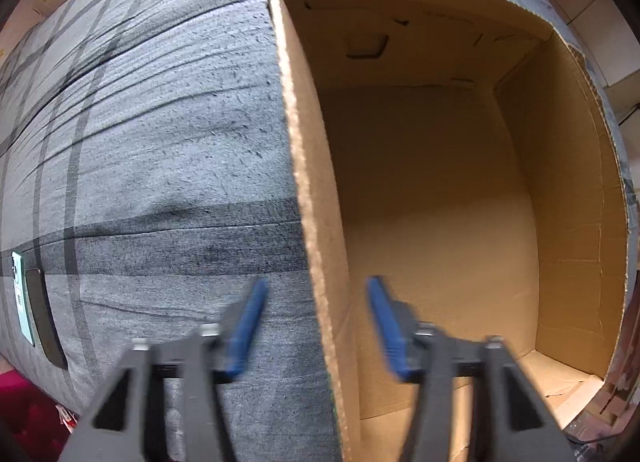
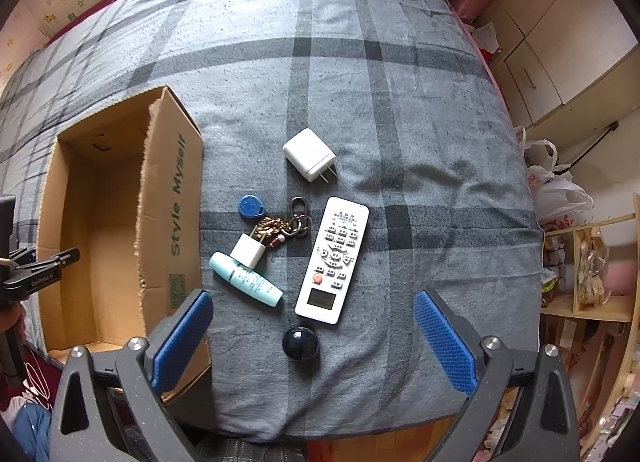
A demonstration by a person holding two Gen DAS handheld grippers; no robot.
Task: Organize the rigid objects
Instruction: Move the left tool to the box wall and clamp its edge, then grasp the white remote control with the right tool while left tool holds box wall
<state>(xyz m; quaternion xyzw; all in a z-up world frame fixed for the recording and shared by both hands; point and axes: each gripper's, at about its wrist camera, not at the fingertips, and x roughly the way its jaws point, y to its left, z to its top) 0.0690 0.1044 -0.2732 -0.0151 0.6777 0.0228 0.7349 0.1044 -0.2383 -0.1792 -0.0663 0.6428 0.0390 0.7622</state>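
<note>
Blue pads of the left gripper (image 1: 316,326) are being held partly apart astride the cardboard box (image 1: 440,222) wall, not pressing it; nothing is being gripped. Box is lying on the plaid blanket (image 1: 160,142).

Right gripper (image 2: 314,336) is being held wide open, empty, over a dark ball (image 2: 301,343); remote (image 2: 333,260), tube (image 2: 246,278), two chargers (image 2: 309,154), keys (image 2: 288,222) are lying beside the box.

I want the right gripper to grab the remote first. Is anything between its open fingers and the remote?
Nothing visible. The right gripper hangs open above the white remote; only the dark round object lies beside the remote's near end.
</note>
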